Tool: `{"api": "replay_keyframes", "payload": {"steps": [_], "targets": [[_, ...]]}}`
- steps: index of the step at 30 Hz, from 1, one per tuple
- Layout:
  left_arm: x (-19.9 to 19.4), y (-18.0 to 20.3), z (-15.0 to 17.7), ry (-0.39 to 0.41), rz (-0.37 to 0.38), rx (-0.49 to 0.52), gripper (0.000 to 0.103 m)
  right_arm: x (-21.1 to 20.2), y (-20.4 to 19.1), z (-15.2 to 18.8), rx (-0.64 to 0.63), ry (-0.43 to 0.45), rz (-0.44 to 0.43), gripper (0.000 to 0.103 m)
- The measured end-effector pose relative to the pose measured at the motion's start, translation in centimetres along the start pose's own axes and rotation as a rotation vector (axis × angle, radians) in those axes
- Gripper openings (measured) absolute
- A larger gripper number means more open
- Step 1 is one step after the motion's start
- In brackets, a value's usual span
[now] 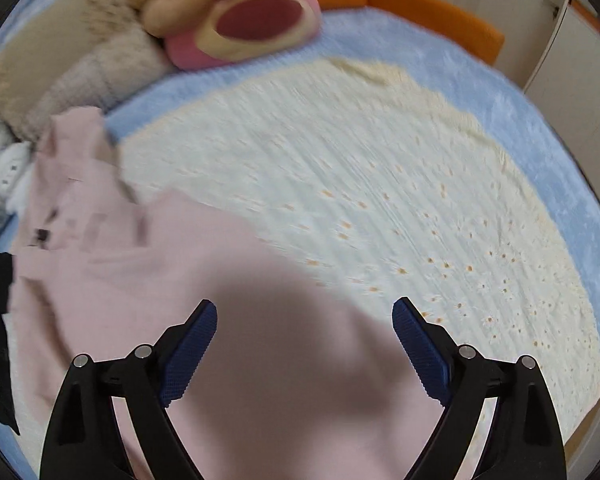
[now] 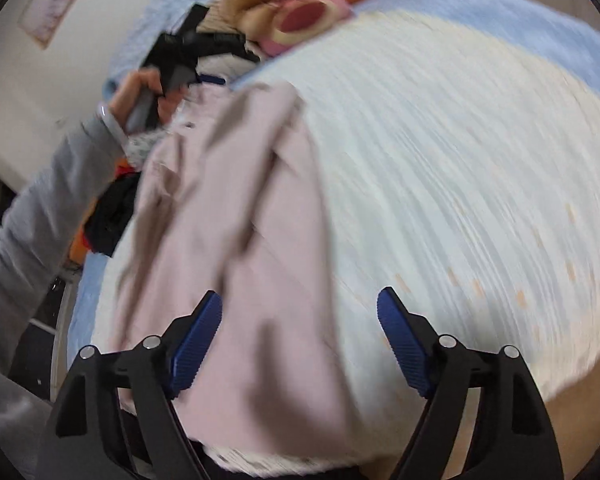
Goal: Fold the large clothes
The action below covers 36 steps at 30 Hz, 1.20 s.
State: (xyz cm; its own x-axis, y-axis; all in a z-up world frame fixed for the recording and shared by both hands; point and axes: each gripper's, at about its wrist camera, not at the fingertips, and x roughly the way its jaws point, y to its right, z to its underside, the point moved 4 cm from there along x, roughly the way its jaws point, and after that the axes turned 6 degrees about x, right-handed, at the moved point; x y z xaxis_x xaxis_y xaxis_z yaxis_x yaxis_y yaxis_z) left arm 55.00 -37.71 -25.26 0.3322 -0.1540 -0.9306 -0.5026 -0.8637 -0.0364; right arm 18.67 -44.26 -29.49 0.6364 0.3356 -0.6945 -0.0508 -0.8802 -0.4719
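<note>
Both grippers, left (image 1: 304,312) and right (image 2: 300,304), gape empty above the pink garment (image 1: 148,264) (blurred) on the cream bedspread (image 1: 340,152).

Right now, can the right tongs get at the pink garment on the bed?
Probably yes. The right tongs are open with the pink garment lying flat just ahead between their fingers, nothing on top of it; the picture is blurred, so contact is unclear.
</note>
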Motion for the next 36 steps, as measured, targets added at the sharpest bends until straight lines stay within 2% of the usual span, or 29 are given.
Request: {"api": "replay_keyframes", "payload": {"steps": [3, 7, 9, 13, 16, 18, 19, 22, 24, 26, 28, 30, 34, 36], "targets": [[3.5, 2.1, 0.2, -0.105, -0.02, 0.01, 0.091, 0.5, 1.3, 1.7, 0.025, -0.012, -0.013, 0.077], [5.5, 1.2, 0.5, -0.145, -0.064, -0.021, 0.09, 0.1, 0.9, 2.9, -0.005, -0.005, -0.011, 0.07], [6.0, 0.1, 0.6, -0.154, -0.035, -0.081, 0.09, 0.5, 0.0, 3.2, -0.014, -0.022, -0.019, 0.064], [6.1, -1.0, 0.2, -0.159, 0.013, -0.152, 0.09, 0.7, -0.9, 4.5, -0.067, -0.062, 0.009, 0.062], [5.6, -1.3, -0.6, -0.147, 0.018, -0.144, 0.09, 0.6, -0.2, 4.4, -0.054, -0.071, -0.023, 0.054], [5.2, -1.2, -1.1, -0.142, 0.026, -0.142, 0.09, 0.4, -0.1, 4.4, -0.04, -0.073, -0.045, 0.038], [5.1, -1.1, -1.5, -0.141, 0.031, -0.139, 0.089, 0.0, 0.0, 4.4, -0.041, -0.072, -0.061, 0.035], [5.2, -0.6, -2.2, -0.147, 0.034, -0.124, 0.078, 0.0, -0.1, 4.6, -0.054, -0.078, -0.039, 0.031], [5.7, -0.5, -2.1, -0.163, -0.014, -0.093, 0.056, -0.2, -0.1, 4.7, -0.062, -0.077, -0.014, 0.029], [6.4, -0.6, -1.5, -0.179, -0.05, -0.074, 0.043, -0.5, -0.3, 4.6, -0.07, -0.065, -0.006, 0.027], [6.5, -0.6, -1.1, -0.174, -0.05, -0.064, 0.04, -1.0, -0.5, 4.5, -0.08, -0.052, 0.016, 0.027], [6.2, -0.9, -0.9, -0.174, -0.056, -0.06, 0.028, -1.6, -0.9, 4.3, -0.094, -0.033, 0.026, 0.025], [5.1, -2.0, -1.0, -0.161, 0.032, -0.119, 0.017, -2.7, -2.5, 4.2, -0.138, -0.002, 0.001, 0.014], [4.5, -2.8, -1.1, -0.139, 0.083, -0.15, 0.012, -2.9, -3.4, 4.1, -0.154, -0.004, -0.028, 0.013]]}}
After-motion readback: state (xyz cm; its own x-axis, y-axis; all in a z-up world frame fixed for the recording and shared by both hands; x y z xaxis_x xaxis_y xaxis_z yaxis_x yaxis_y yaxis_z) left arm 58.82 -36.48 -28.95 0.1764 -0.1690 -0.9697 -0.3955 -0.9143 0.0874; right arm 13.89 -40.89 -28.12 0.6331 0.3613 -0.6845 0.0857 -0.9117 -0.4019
